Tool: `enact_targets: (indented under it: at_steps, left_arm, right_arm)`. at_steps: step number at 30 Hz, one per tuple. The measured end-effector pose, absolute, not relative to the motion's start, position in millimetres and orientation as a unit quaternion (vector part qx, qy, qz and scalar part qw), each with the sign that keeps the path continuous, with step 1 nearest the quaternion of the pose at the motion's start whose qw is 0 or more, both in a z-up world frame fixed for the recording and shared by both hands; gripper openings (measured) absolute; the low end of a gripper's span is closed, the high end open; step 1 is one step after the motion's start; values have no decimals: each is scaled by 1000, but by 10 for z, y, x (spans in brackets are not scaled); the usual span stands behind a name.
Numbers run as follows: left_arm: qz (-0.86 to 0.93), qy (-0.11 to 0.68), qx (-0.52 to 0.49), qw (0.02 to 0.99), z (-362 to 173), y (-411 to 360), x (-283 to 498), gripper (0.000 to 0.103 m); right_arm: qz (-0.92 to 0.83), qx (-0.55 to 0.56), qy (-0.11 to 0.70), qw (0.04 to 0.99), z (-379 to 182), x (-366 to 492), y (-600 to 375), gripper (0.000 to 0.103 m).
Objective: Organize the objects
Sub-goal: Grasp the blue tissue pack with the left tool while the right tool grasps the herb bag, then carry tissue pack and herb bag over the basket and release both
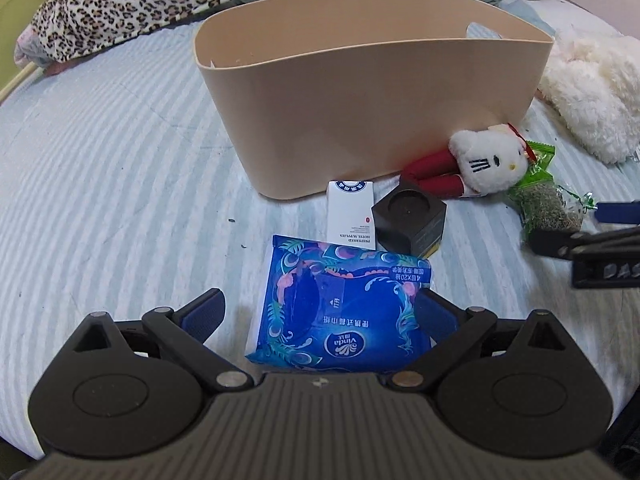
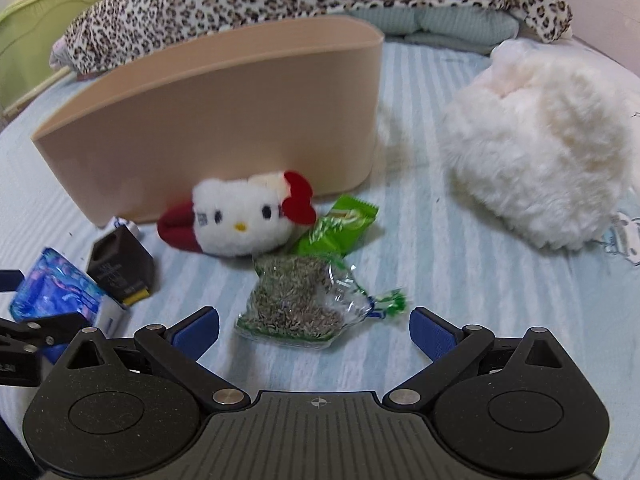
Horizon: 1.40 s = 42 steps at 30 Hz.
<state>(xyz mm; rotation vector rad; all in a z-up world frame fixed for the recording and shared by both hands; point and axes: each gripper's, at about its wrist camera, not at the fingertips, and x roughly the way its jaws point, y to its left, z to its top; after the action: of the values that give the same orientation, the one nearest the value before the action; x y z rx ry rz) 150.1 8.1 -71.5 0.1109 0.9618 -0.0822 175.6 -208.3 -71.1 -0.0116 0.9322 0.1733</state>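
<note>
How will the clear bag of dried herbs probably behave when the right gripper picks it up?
The herb bag looks like thin crinkled film filled with loose bits, so it will probably sag and shift rather than stay stiff. It seems light for its size. The glossy film may slip between the open fingers of the right gripper, so gripping near the tied green end may hold better.

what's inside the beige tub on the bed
Only bare inner wall shows inside the beige tub. Its floor is hidden by the near wall, so contents cannot be ruled out.

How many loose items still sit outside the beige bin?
6: tissue pack, white box, black cube, cat plush, green packet, herb bag. Others may hide behind.
</note>
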Motion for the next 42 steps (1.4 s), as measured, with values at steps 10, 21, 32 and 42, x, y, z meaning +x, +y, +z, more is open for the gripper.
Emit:
enact_targets:
  at_steps: [10,21,32,42]
  left_arm:
    - [-56,484,25,873,-834,7,1547,103]
    - [-89,471,23,877,-886,-21,1503,86]
    - [-113,461,15,880,-756,-34,1436,30]
    - [-94,406,1,909,-266,168,1373,29]
  right_arm:
    - [70,14,437,897,-787,1834,-2068,103]
    - [65,31,415,907,-738,1745,-2169,46]
    - [67,41,388,918,-620,1547,-2222,45]
    - [79,36,322,943,-131,1448,-2211,44]
